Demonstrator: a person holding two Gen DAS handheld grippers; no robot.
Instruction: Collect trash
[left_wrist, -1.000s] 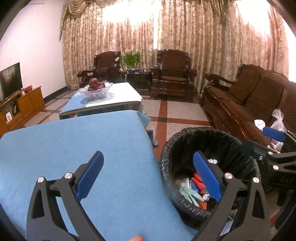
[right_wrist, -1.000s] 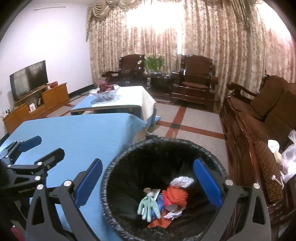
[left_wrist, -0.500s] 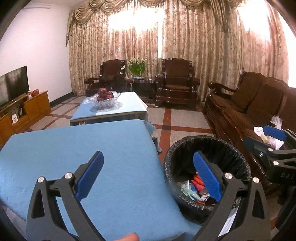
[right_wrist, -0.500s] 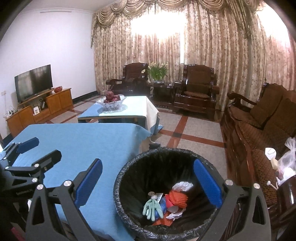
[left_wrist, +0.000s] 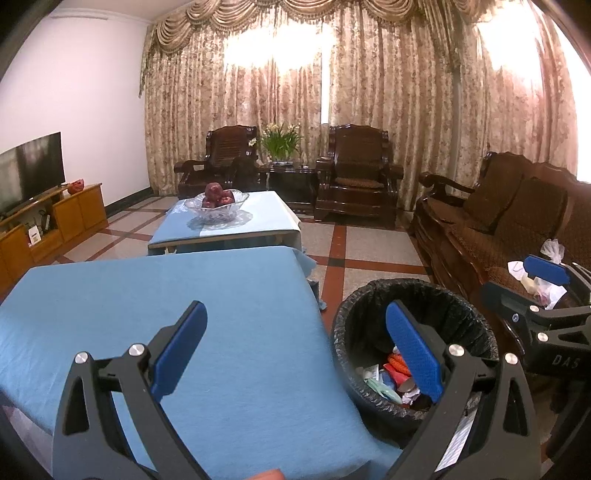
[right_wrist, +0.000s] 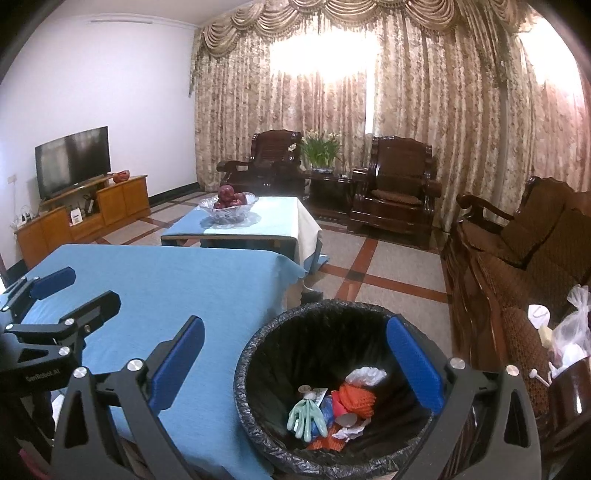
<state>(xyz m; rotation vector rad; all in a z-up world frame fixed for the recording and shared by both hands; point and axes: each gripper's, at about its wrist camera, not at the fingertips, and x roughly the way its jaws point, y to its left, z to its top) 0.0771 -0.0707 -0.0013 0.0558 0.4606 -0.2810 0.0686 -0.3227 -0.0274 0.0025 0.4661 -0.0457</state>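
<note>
A black-lined trash bin (right_wrist: 280, 332) stands on the floor by the right edge of the blue-clothed table (right_wrist: 166, 288). Inside lie a green glove (right_wrist: 306, 417), an orange net (right_wrist: 356, 397), white paper and other scraps. The bin also shows in the left wrist view (left_wrist: 369, 332). My right gripper (right_wrist: 295, 363) is open and empty, held above the bin. My left gripper (left_wrist: 295, 349) is open and empty, over the table's right edge (left_wrist: 221, 295). Each gripper shows at the side of the other's view: the right (left_wrist: 532, 291), the left (right_wrist: 59, 299).
A second table (left_wrist: 236, 225) with a glass fruit bowl (left_wrist: 216, 203) stands beyond. Dark wooden armchairs (left_wrist: 358, 173) line the curtained window. A sofa (left_wrist: 509, 229) with plastic bags (right_wrist: 569, 332) is at the right. A TV cabinet (right_wrist: 85, 214) is at the left.
Both grippers have risen and drawn back, so the bin and table look smaller and lower. Both stayed open and empty.
</note>
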